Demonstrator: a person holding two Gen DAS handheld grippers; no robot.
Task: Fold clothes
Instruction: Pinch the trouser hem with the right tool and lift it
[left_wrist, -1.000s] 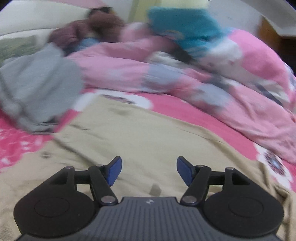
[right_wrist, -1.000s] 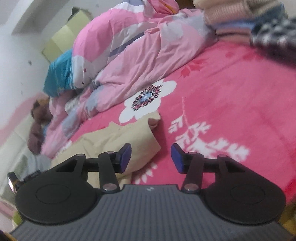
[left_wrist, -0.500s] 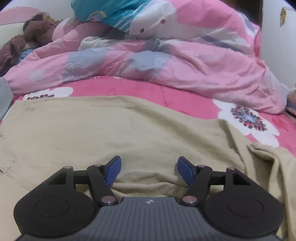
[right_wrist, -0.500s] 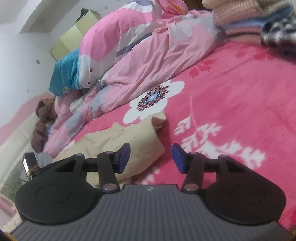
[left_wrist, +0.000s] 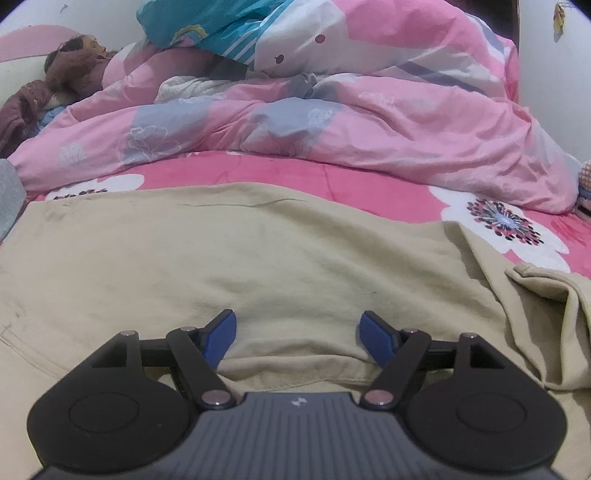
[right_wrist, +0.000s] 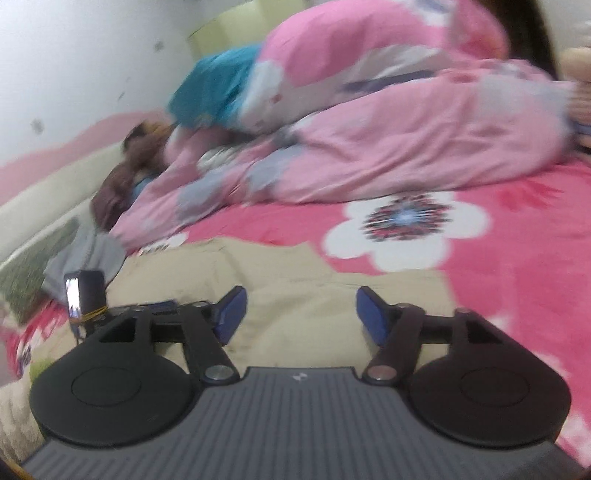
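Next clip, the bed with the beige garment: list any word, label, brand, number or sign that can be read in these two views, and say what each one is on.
No readable words or numbers in either view.
Small pale emblem on the grey body of the left tool: a mark, not letters.
The same emblem on the right tool: too blurred to read.
Lit phone screen at the left of the right wrist view: too small and blurred.
Beige garment: no label or print shows.

No readable words, numbers or brand names appear in either view. A tiny pale emblem sits on each ribbed grey gripper body (left_wrist: 298, 401), too small to make out.
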